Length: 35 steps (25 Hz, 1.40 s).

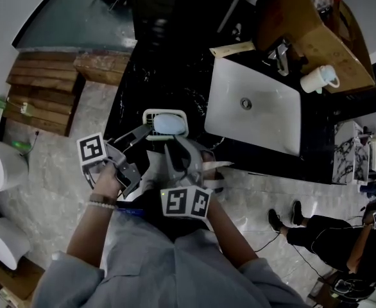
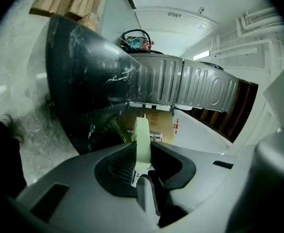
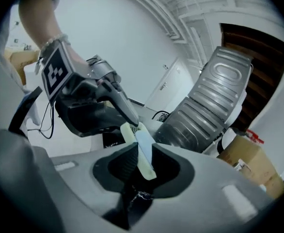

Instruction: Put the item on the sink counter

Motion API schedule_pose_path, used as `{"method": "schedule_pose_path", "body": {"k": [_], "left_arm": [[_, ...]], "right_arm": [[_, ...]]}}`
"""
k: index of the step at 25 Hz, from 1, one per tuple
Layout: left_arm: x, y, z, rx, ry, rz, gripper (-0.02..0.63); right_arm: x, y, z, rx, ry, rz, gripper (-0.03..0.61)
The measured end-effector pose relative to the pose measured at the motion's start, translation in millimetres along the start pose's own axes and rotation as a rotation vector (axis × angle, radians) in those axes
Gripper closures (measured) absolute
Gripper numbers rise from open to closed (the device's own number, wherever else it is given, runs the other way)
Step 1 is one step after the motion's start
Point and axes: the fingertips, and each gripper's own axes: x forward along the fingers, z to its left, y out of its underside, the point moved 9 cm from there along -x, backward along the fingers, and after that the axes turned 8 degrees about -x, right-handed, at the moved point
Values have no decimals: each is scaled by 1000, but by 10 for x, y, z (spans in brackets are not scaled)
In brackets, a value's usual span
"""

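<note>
Here, at the left of the head view, my left gripper (image 1: 147,132) reaches toward the counter. Its jaws are closed partway and clamped on the left rim of the soap dish (image 1: 167,122). The dish is white with a pale blue insert and lies open side up at the near edge of the black sink counter (image 1: 153,82). Its long axis runs left to right along that edge; I cannot tell whether it rests on the stone. Just right, my right gripper (image 1: 172,144) has its jaws part open, the dish's near rim standing tilted between the pads, not squeezed. Farther right sits the white basin (image 1: 265,117)
</note>
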Motion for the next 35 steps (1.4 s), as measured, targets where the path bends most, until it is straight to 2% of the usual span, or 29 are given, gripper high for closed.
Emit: {"method": "schedule_pose_path", "body": {"k": [4, 8, 11, 19, 22, 26, 31, 35], "left_arm": [[-3, 0, -3, -5, -1, -3, 525], [-3, 1, 5, -8, 1, -1, 523], [-3, 1, 6, -15, 9, -2, 525], [0, 7, -7, -15, 9, 7, 523], [0, 7, -3, -10, 9, 10, 525], [2, 2, 4, -15, 24, 3, 523], [-22, -15, 16, -56, 87, 2, 523], [-31, -26, 10, -61, 94, 2, 523]], "right_arm": [[59, -25, 145, -164, -3, 11, 465], [111, -30, 276, -351, 23, 28, 463], [142, -20, 331, -429, 35, 36, 463], [208, 57, 362, -485, 52, 58, 465], [217, 58, 380, -502, 73, 76, 497], [225, 33, 366, -493, 77, 94, 499], [233, -10, 363, -459, 73, 111, 499], [245, -42, 363, -448, 70, 134, 499]]}}
